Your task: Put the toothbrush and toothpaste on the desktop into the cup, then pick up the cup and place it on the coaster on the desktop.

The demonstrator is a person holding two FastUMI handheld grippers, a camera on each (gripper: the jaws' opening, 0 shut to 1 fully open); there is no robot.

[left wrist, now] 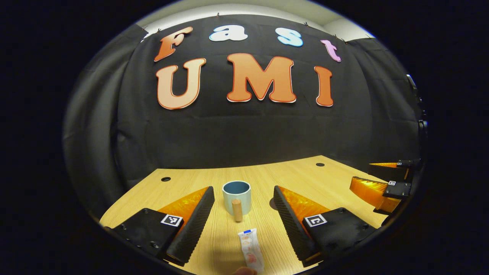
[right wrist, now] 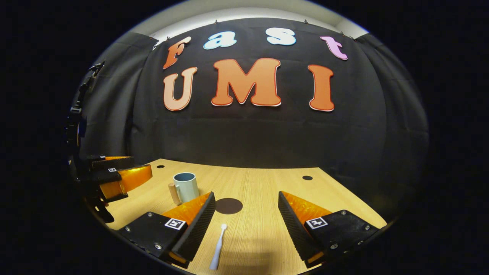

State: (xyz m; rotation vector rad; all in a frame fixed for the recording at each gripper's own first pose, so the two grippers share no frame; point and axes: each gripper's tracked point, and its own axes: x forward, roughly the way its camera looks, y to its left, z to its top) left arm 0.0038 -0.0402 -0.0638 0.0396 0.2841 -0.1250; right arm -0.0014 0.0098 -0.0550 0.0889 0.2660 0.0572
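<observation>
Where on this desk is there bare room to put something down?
Bare wood runs from the coaster rightward to the desk edge, and behind the cup to the cloth wall. It is crowded near the front, around the toothbrush and toothpaste.

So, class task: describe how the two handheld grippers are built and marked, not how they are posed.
Left gripper and right gripper match: two wedge-shaped jaws with ribbed inner faces, translucent orange side panels, black bolted mounts, and a square black-and-white tag on each mount.
</observation>
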